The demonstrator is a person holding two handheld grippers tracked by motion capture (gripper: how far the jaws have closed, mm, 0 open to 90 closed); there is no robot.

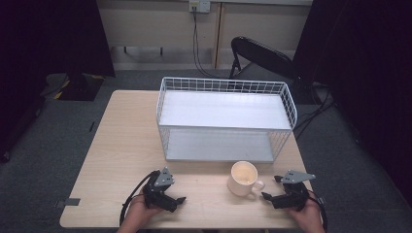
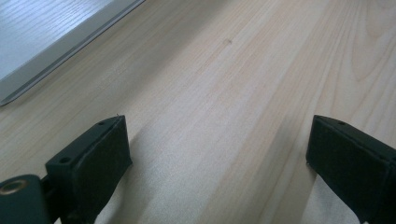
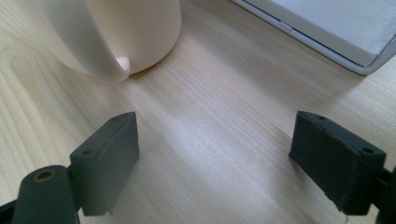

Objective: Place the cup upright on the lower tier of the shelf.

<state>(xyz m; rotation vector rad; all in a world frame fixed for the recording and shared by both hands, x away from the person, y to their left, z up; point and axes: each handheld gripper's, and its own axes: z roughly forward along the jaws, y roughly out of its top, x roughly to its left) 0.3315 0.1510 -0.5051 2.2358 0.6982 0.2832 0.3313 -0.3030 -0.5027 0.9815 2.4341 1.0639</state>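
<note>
Just in front of the white wire rack (image 1: 226,116) stood a cream mug (image 1: 244,178), its handle toward the right gripper (image 1: 270,188), whose jaws were apart like the left gripper's (image 1: 180,187); a straight, level approach would likely grip the handle best.

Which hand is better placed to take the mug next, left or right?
Right, most likely. The right tool is open beside the mug, whose handle points toward it. In the right gripper view the mug stands just ahead. The left tool, also open, is farther off and faces bare table.
</note>
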